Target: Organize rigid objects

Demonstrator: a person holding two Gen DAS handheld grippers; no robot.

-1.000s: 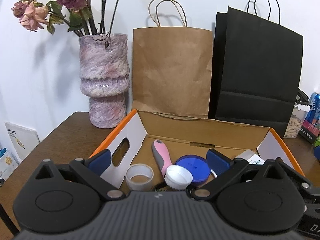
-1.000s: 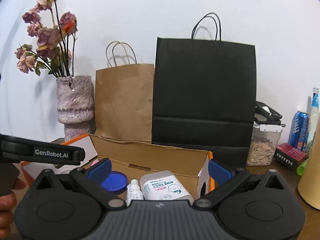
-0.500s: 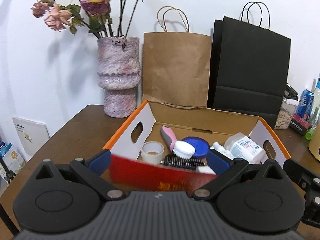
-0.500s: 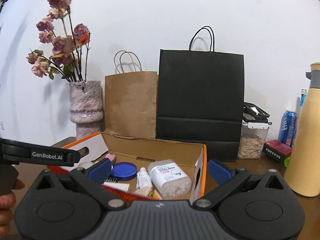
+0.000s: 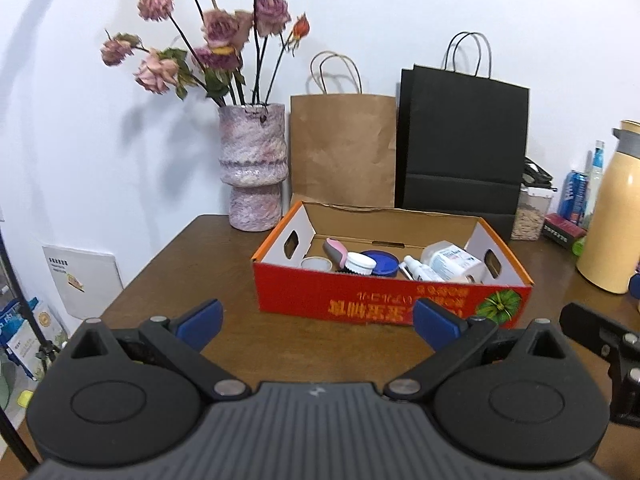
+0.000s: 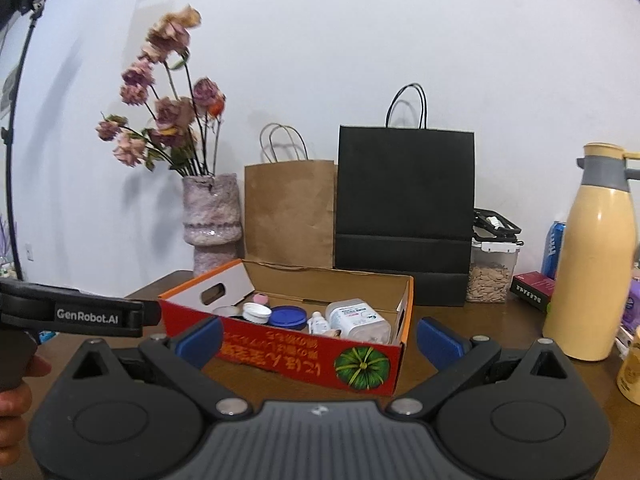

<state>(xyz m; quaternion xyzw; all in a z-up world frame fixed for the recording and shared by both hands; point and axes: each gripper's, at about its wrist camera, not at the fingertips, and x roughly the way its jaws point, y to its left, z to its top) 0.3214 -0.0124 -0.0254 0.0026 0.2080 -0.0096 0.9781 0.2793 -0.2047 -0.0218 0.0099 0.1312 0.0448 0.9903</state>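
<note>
Both tools hang back from the red cardboard box [image 5: 394, 304] on the wooden table [image 5: 208, 280]. The left gripper [image 5: 318, 322] and right gripper [image 6: 320, 334] gape wide, empty. Bottles, lids and a brush lie inside the box.

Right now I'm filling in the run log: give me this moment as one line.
left gripper: open, empty | right gripper: open, empty | both short of red box | items in box: tape roll, white bottle
</note>
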